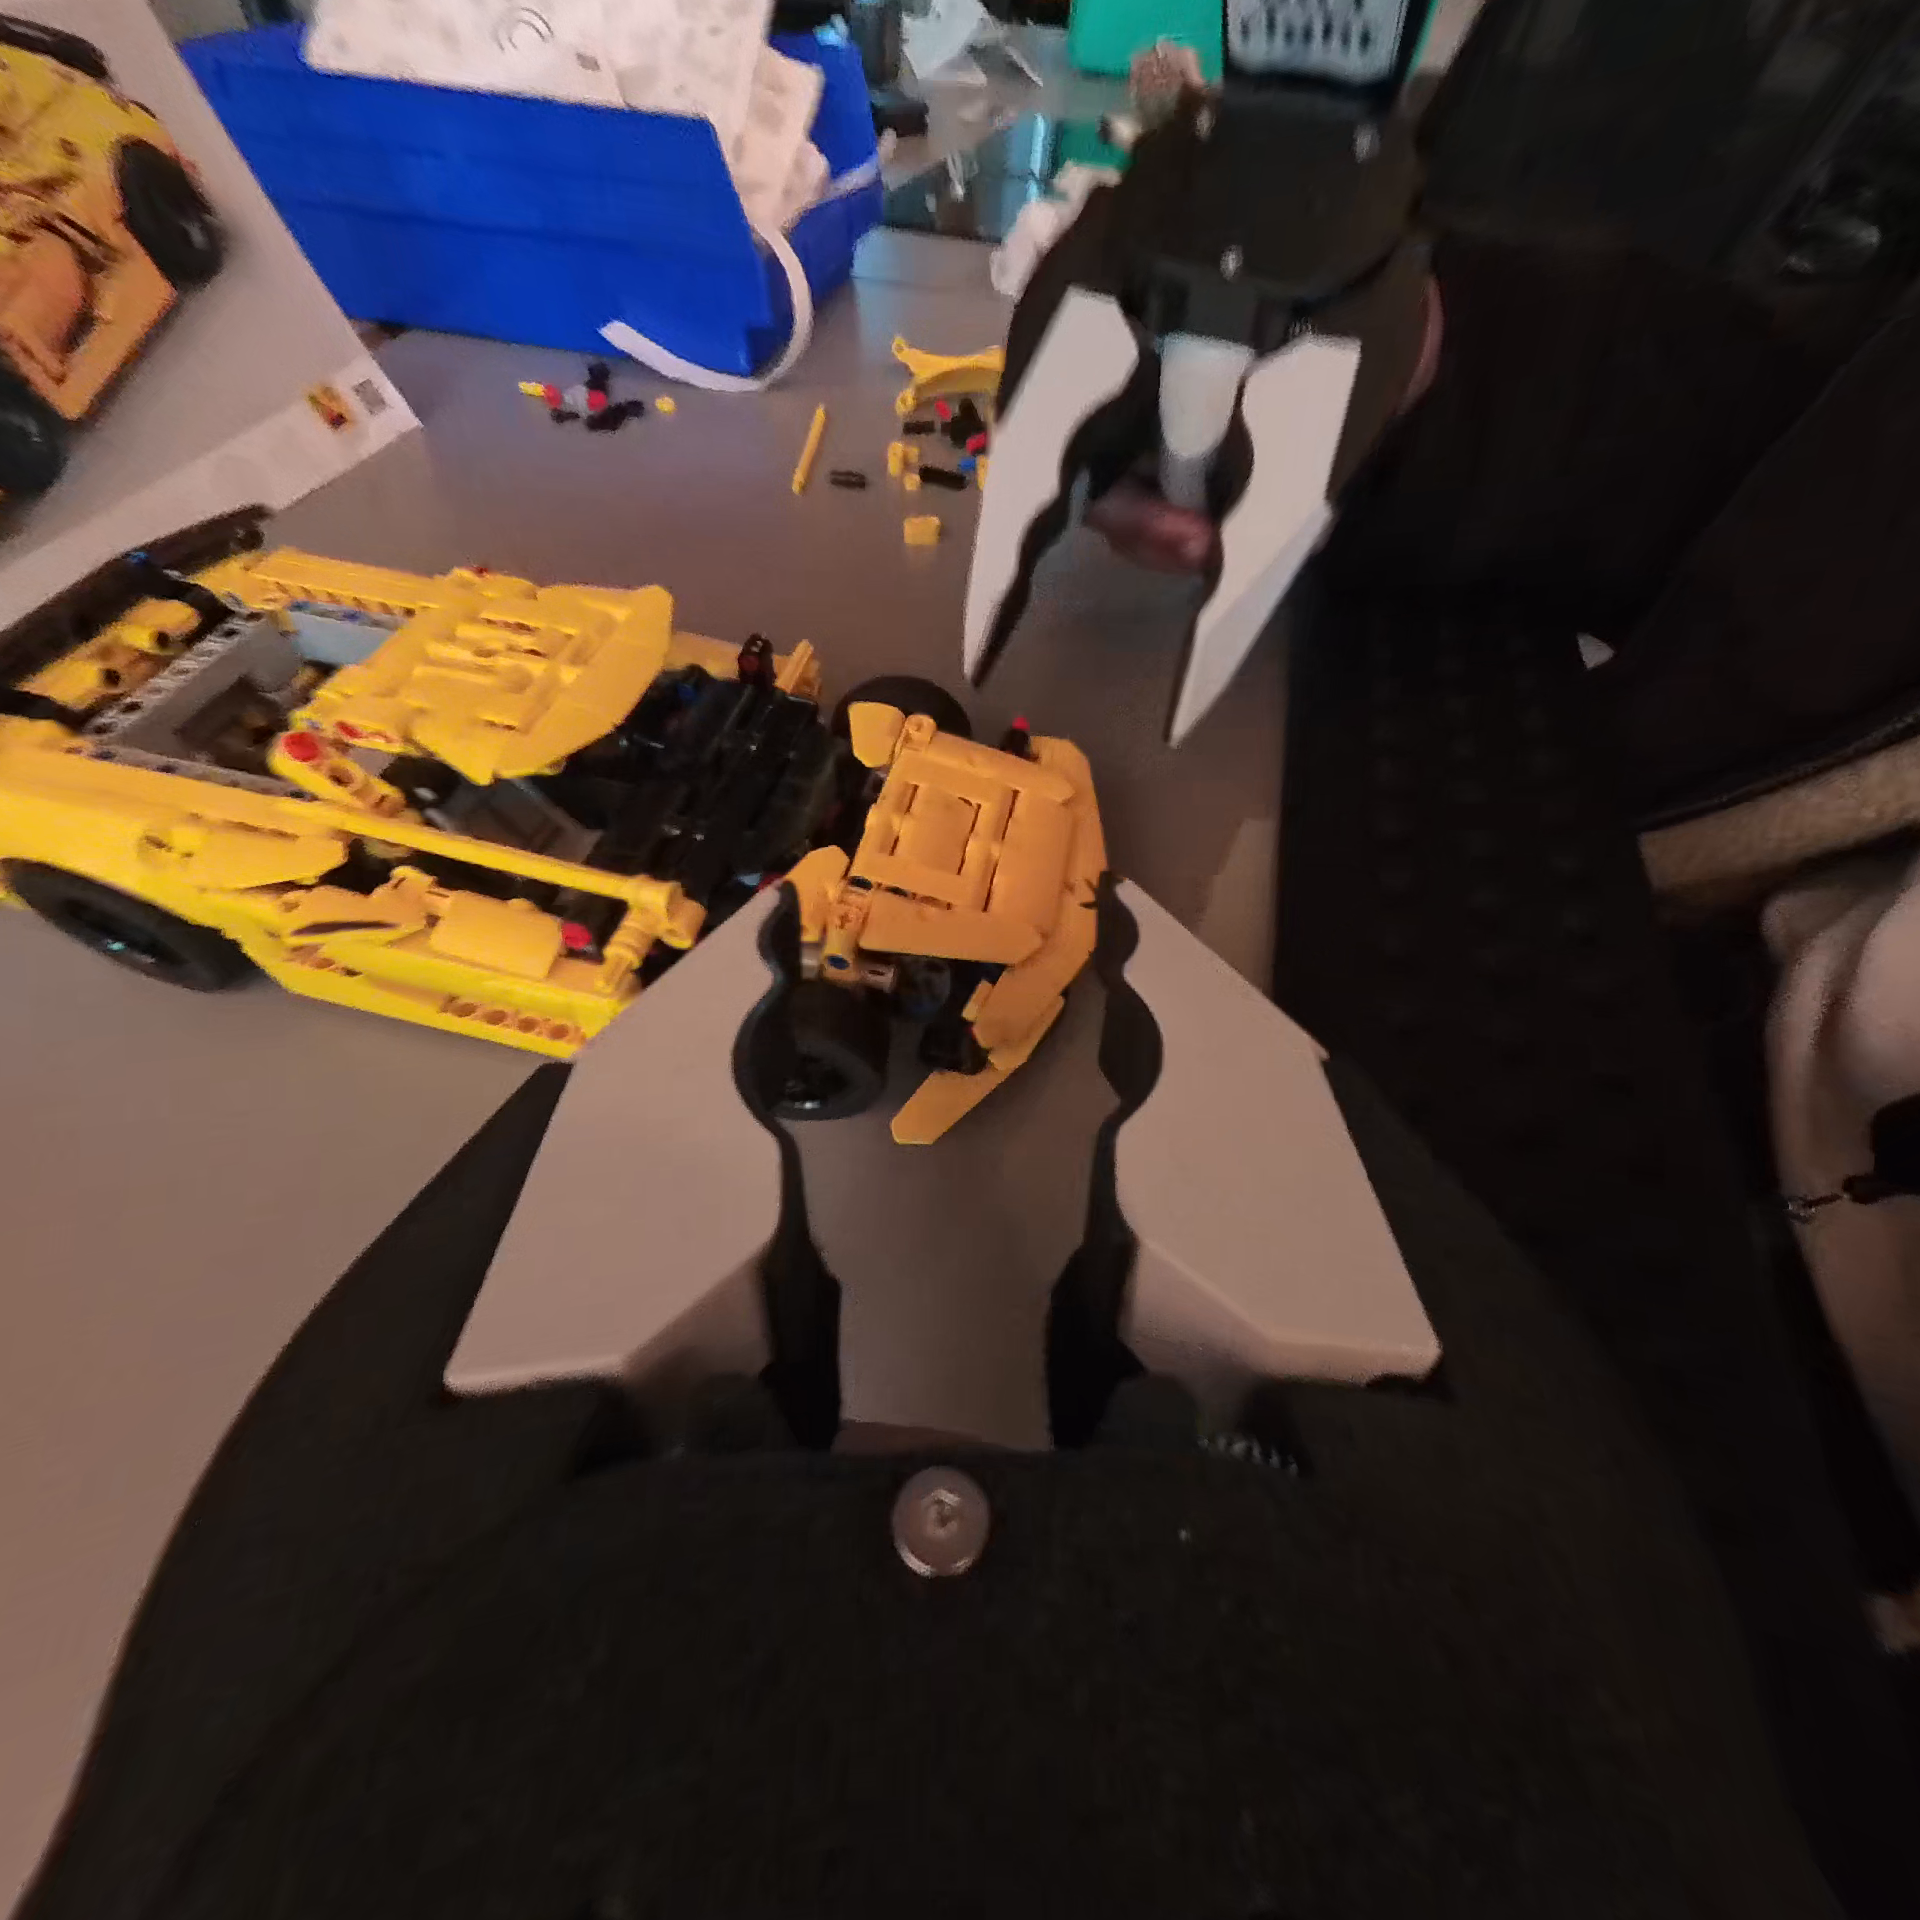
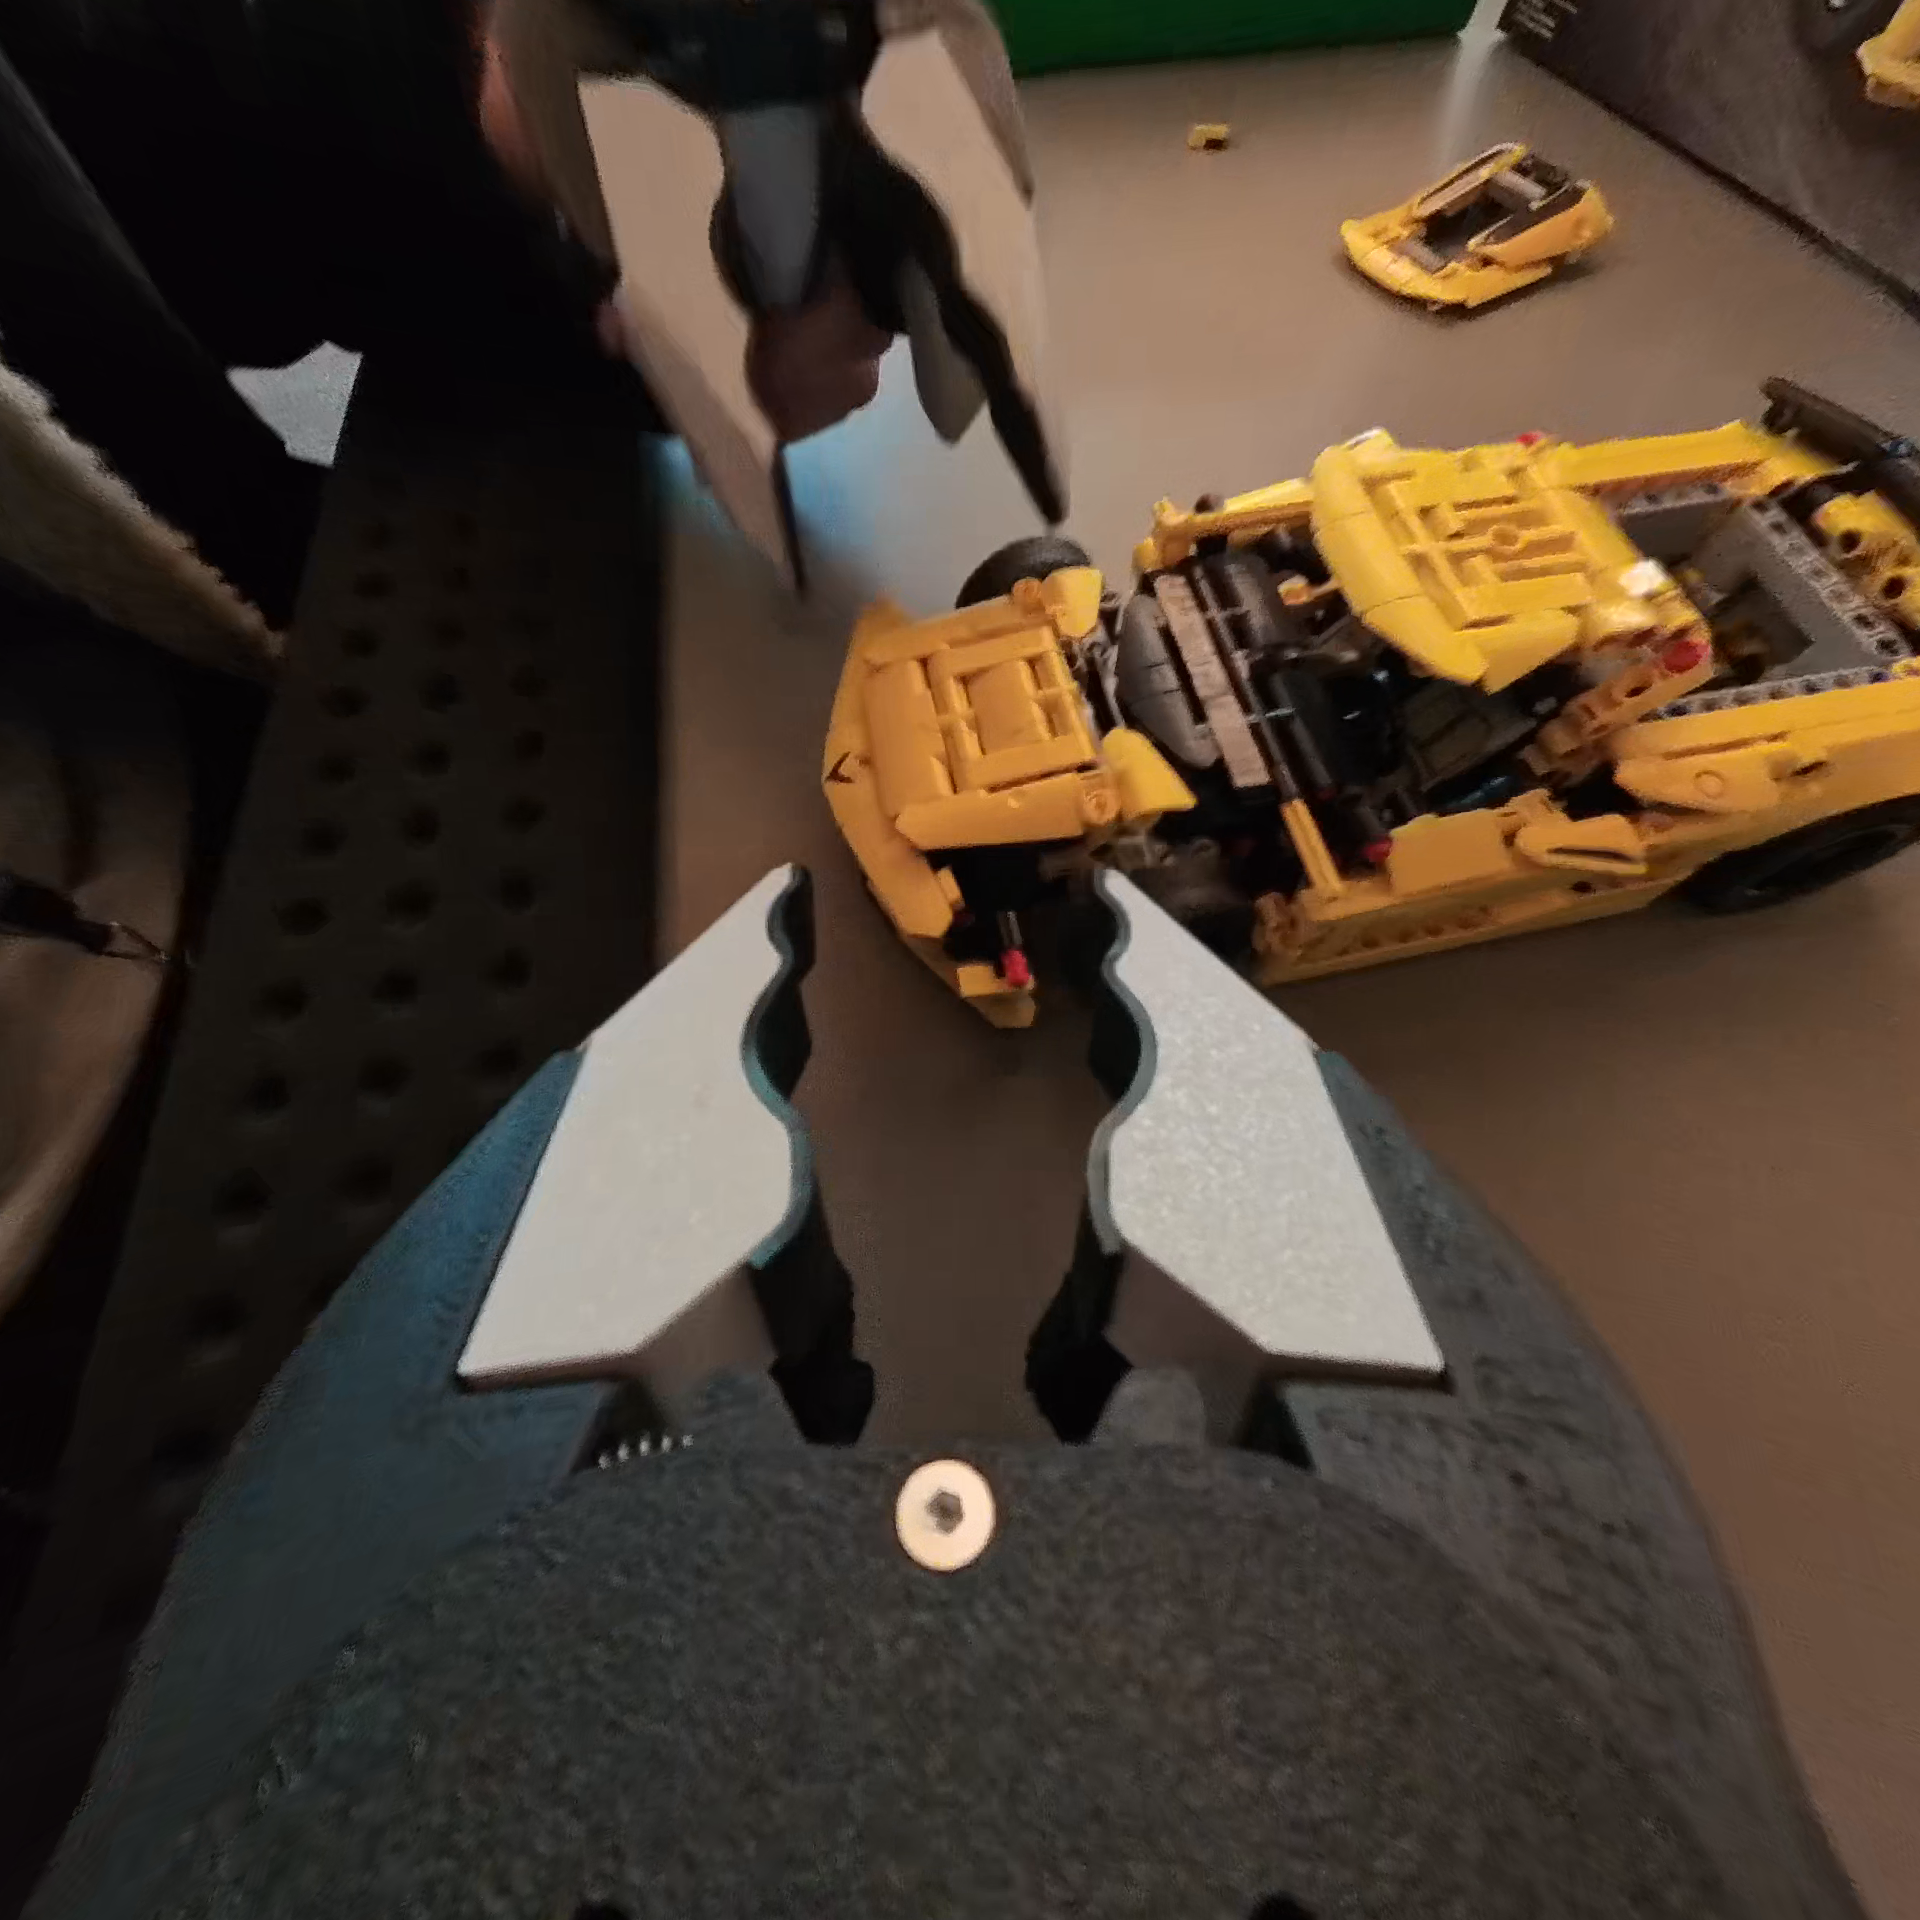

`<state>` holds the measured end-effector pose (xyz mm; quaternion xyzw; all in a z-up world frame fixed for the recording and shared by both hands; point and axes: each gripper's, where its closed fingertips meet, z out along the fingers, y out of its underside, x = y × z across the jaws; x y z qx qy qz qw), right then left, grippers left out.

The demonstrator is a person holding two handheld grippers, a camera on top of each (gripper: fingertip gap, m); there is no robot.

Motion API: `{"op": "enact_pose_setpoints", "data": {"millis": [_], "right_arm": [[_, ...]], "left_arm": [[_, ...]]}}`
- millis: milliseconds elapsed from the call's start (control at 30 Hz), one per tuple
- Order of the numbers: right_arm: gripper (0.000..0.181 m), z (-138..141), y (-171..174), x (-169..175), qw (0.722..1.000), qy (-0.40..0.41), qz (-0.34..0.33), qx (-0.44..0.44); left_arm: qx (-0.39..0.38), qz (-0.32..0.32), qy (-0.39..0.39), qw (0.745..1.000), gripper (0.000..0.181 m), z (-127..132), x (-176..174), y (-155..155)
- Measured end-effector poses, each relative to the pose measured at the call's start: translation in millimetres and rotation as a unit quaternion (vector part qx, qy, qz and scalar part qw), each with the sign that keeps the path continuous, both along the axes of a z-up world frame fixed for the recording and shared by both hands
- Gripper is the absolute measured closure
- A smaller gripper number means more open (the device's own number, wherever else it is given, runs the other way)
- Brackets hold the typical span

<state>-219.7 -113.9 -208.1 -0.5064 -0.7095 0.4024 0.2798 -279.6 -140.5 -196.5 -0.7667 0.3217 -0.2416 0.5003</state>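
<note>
- Left wrist view: yellow brick car sits on grey table, part-built, black innards showing; nose end near table's front edge.
- Car's hood is tilted up, w/ a black wheel under it.
- Left gripper has jaws wide apart, straddling the nose; wheel sits just inside left finger. Can't tell if it touches; no grip on anything.
- Right gripper hangs above table just behind the nose, jaws spread, nothing between them.
- Right wrist view: right gripper open approx. same width, tips right at the nose corner; the car stretches off to the right.
- Left gripper comes in from top, blurred, tips just above the nose.
- Loose small pieces in yellow, black and red lie farther back on table.
- Blue bin w/ white stuff behind them.
- Box w/ car picture at far left.
- Separate yellow roof-like section lies apart from car, toward the back.
- Black perforated mat runs along table edge.
</note>
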Motion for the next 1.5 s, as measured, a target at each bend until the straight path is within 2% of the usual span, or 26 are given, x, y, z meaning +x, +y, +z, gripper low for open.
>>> {"op": "enact_pose_setpoints", "data": {"millis": [67,100,167,233,433,533,633,767,800,867,900,933,1000,1033,1100,1167,1200,1267,1367,1400,1500], "right_arm": [[0.118,8,0,-12,1.000,0.014,-0.003,-0.010],[0.109,4,0,-19,1.000,0.011,-0.002,-0.004],[0.103,-10,5,-27,0.999,-0.013,-0.003,0.032],[0.110,-17,7,-30,0.999,-0.022,0.002,0.048],[0.116,-18,9,-32,0.999,-0.037,0.003,0.032],[0.117,-16,7,-31,0.998,-0.048,0.001,-0.029],[0.117,-10,9,-32,0.985,-0.047,-0.006,-0.163],[0.118,-5,9,-34,0.968,-0.057,-0.012,-0.245],[0.162,-11,23,-37,0.962,-0.068,-0.065,-0.257],[0.164,-10,24,-35,0.945,-0.086,-0.061,-0.309],[0.156,-8,24,-34,0.954,-0.071,-0.053,-0.285],[0.144,-6,23,-34,0.967,-0.053,-0.043,-0.244],[0.127,-2,22,-33,0.984,-0.020,-0.039,-0.173],[0.124,1,21,-33,0.990,-0.002,-0.037,-0.133],[0.124,12,14,-34,0.998,0.045,-0.027,-0.016],[0.124,16,11,-35,0.992,0.063,-0.038,0.105],[0.125,17,17,-38,0.983,0.064,-0.066,0.161],[0.144,14,24,-44,0.962,0.057,-0.069,0.257],[0.153,6,24,-57,0.961,-0.003,-0.030,0.276],[0.168,1,21,-57,0.964,-0.030,-0.006,0.265],[0.168,2,27,-61,0.971,-0.091,0.017,0.221]], "left_arm": [[-0.010,-0.015,0.032,0.999,0.120,-10,2,5],[-0.006,-0.017,0.042,0.999,0.117,-12,2,9],[-0.007,-0.029,0.054,0.998,0.116,-14,2,12],[-0.008,-0.034,0.072,0.997,0.115,-19,-1,14],[0.014,-0.025,0.086,0.996,0.112,-22,-4,15],[0.020,-0.024,0.084,0.996,0.111,-23,-3,13],[0.038,-0.025,0.102,0.994,0.111,-20,-4,14],[0.112,-0.015,0.165,0.980,0.112,-12,-2,20],[0.120,-0.023,0.183,0.975,0.113,-13,1,20],[0.127,-0.055,0.201,0.970,0.130,-16,11,14],[0.125,-0.064,0.207,0.968,0.145,-18,13,12],[0.125,-0.058,0.211,0.968,0.152,-19,13,14],[0.131,-0.035,0.220,0.966,0.153,-19,6,19],[0.133,-0.023,0.226,0.965,0.156,-18,3,21],[0.132,-0.007,0.233,0.964,0.163,-16,-2,27],[0.111,-0.006,0.215,0.970,0.165,-13,-4,30],[0.091,-0.008,0.193,0.977,0.166,-11,-4,31],[0.045,-0.021,0.143,0.988,0.167,-9,-4,32],[0.015,-0.040,0.118,0.992,0.166,-8,-4,33],[0.009,-0.041,0.115,0.992,0.166,-8,-5,35],[-0.005,-0.028,0.090,0.995,0.165,-4,-11,41]]}}
